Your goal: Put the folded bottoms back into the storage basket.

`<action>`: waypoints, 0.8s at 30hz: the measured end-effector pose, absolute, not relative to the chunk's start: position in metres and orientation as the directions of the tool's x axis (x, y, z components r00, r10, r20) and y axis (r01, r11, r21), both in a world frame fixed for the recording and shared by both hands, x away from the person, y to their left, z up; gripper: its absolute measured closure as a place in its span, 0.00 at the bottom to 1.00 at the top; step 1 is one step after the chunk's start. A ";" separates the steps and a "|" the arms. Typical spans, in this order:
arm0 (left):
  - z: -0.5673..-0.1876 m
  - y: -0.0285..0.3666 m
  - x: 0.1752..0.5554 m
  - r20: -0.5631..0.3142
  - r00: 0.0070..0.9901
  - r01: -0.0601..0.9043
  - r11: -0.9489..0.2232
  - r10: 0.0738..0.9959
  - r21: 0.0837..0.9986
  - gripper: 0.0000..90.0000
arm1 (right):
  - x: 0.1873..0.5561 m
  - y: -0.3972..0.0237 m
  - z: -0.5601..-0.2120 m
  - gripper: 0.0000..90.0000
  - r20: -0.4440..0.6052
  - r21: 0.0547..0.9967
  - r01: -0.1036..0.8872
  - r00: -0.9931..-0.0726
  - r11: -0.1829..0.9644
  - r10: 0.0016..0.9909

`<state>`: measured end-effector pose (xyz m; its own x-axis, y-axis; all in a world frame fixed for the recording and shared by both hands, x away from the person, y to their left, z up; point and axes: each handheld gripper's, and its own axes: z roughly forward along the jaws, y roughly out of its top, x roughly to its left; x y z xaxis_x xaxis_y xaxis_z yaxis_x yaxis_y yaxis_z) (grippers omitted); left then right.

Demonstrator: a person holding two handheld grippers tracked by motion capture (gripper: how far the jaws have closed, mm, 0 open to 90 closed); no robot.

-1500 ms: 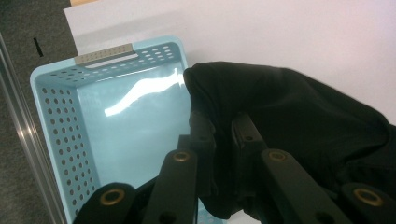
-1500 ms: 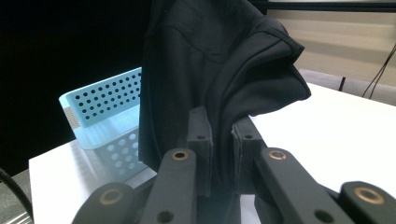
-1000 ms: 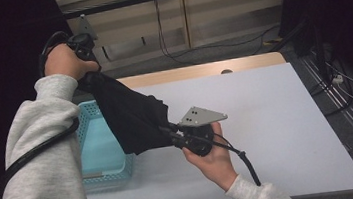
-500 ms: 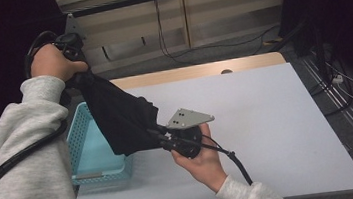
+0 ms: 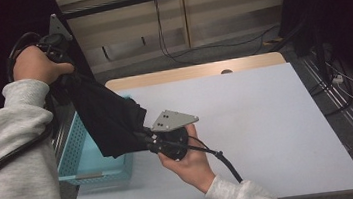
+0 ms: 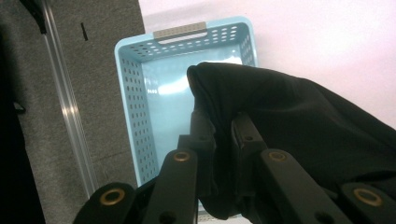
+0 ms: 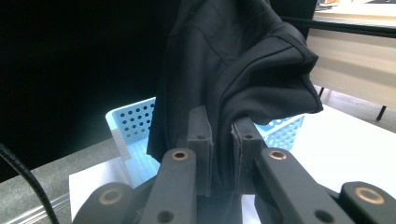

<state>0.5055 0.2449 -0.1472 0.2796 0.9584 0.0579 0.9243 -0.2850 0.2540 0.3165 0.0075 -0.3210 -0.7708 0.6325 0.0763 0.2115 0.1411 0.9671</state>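
matt black cloth garment (image 5: 109, 120); glossy perforated plastic basket (image 5: 78, 156); smooth white table (image 5: 268, 129).

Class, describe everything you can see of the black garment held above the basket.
The black garment looks like soft matte knit fabric with a stitched hem. It hangs bunched and stretched on a slant between the two tongs: the left tongs grip its upper end high up, the right tongs its lower end. It hangs over the light blue perforated basket; whether it touches it is unclear.

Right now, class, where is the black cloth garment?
In the high view, the black cloth garment hangs stretched between the raised left gripper and lower right gripper, above the blue basket.
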 end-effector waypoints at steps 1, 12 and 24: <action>-0.147 0.246 0.505 0.059 0.279 0.925 -0.284 0.959 0.253 0.91 | 0.317 0.010 -0.321 0.90 0.078 0.967 0.212 -0.773 0.140 0.630; -0.152 0.268 0.506 0.057 0.256 0.931 -0.262 0.965 0.253 0.91 | 0.320 0.026 -0.322 0.90 0.090 0.966 0.218 -0.789 0.140 0.607; -0.170 0.281 0.514 0.057 0.242 0.938 -0.249 0.969 0.240 0.91 | 0.320 0.048 -0.332 0.90 0.081 0.963 0.216 -0.806 0.164 0.586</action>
